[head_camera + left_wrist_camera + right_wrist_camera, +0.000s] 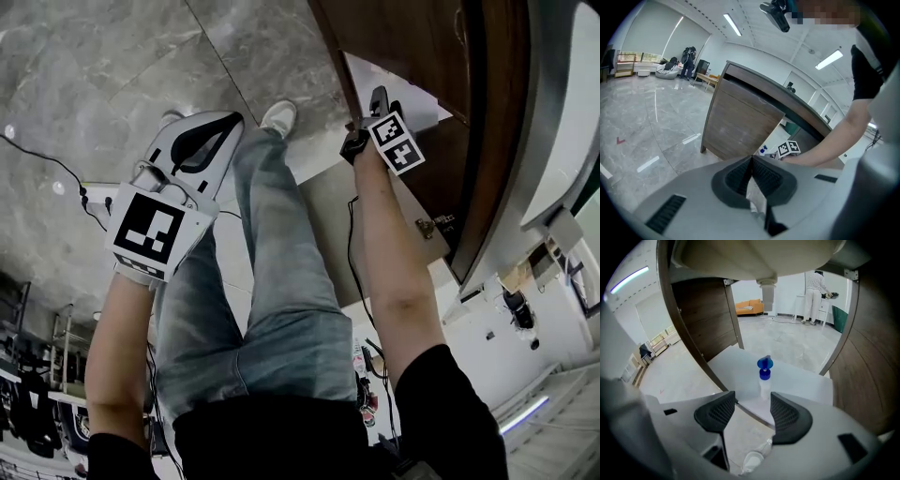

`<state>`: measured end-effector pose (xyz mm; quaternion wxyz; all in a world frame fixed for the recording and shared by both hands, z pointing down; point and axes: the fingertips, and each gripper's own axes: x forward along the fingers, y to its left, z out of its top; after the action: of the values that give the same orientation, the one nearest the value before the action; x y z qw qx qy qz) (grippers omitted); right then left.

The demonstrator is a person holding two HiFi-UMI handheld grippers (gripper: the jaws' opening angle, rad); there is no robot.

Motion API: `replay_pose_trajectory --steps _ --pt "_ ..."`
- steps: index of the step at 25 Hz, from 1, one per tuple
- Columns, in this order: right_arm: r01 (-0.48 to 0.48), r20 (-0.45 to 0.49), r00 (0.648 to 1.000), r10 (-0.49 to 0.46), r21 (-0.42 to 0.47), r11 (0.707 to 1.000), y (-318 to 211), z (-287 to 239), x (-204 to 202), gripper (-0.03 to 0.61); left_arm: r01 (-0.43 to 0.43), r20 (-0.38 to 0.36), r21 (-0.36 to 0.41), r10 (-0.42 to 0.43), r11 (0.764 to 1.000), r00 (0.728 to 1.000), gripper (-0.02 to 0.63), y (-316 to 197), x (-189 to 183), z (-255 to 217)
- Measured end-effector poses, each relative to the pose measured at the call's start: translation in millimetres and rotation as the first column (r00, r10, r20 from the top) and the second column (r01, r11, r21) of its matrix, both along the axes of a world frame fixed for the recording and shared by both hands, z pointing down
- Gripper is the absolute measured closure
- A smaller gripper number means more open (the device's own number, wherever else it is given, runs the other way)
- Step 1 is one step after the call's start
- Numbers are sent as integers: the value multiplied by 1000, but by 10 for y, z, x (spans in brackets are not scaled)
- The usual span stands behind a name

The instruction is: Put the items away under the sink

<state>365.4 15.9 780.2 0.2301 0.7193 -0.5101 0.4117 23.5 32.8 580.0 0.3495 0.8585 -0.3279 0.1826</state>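
Though partly behind right claw [753, 401], spray bottle [764, 373] upright.

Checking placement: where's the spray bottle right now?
In the right gripper view, the spray bottle stands upright on the white cabinet floor under the sink, centred just beyond the open right gripper, not gripped.

Bright ceiling strip lights [732, 24], floor [642, 122] glare, fisheye edges dark.
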Motion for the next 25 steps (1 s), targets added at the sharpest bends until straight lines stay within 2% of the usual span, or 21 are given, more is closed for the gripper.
replay_pose_trajectory --steps 3,6,8,12,18,25 --pt "8 10 1000 -8 14 1000 84 -218 -190 341 -13 3 -1 13 1000 1000 592 91 -86 -78" --pt "37 17 999 -37 30 999 164 -456 -403 348 -68 62 49 65 997 996 592 146 -178 -194" --pt "56 4 998 -56 37 998 221 -627 -524 417 -97 97 78 89 992 991 592 158 -245 -289" --pt "63 -16 998 -62 59 996 355 -1032 -772 502 -96 84 88 88 991 993 592 167 -366 -530" --pt "52 46 997 -60 153 987 370 -1746 -1222 525 -103 88 131 92 986 992 592 163 -554 -909" --pt "151 77 982 -173 229 962 318 -2653 -1612 531 -85 72 138 76 987 995 592 214 -716 -1355"
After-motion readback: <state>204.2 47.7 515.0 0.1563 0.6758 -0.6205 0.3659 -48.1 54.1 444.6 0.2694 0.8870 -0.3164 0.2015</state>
